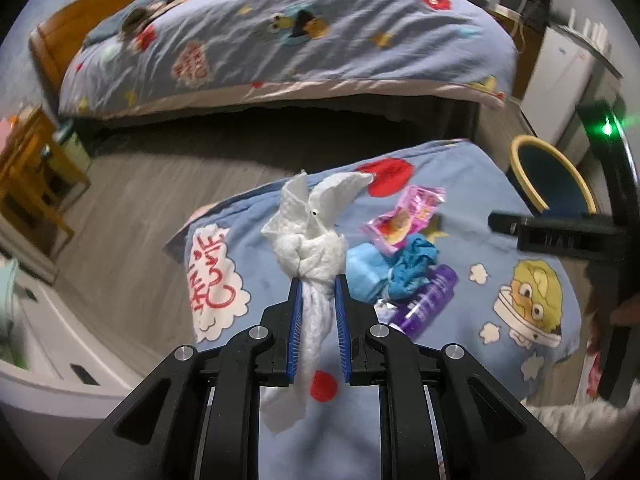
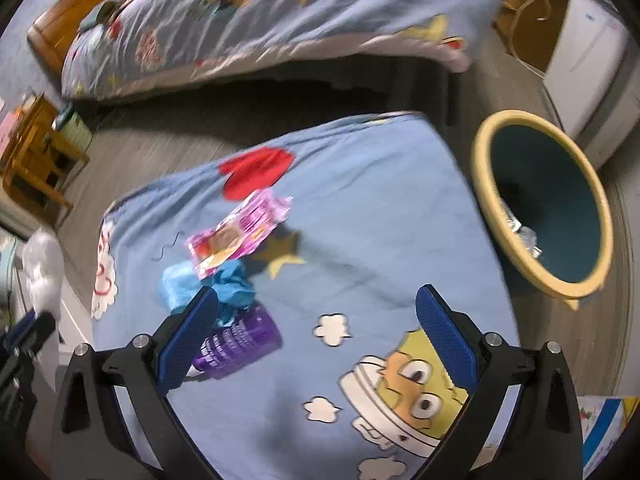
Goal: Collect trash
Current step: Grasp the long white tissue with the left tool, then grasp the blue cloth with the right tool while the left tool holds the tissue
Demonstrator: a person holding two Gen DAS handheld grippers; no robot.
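Observation:
My left gripper (image 1: 319, 280) is shut on a crumpled white paper towel (image 1: 310, 240), lifted above a blue cartoon-print cloth (image 1: 460, 344). On the cloth lie a pink snack wrapper (image 1: 404, 216), a light blue pack (image 1: 362, 276), crumpled blue plastic (image 1: 414, 268) and a purple bottle (image 1: 430, 300). In the right wrist view, my right gripper (image 2: 318, 300) stands open above the cloth (image 2: 360, 208), its left finger over the purple bottle (image 2: 240, 340), near the crumpled blue plastic (image 2: 234, 280) and the pink snack wrapper (image 2: 240, 232). The right gripper also shows at the right edge (image 1: 504, 224) of the left wrist view.
A yellow-rimmed dark bin (image 2: 548, 204) with some foil scraps inside stands on the floor right of the cloth; the bin (image 1: 552, 184) shows in the left view too. A bed (image 1: 280, 40) lies behind. A wooden stool (image 1: 32, 184) stands at left, a white cabinet (image 1: 560, 76) at right.

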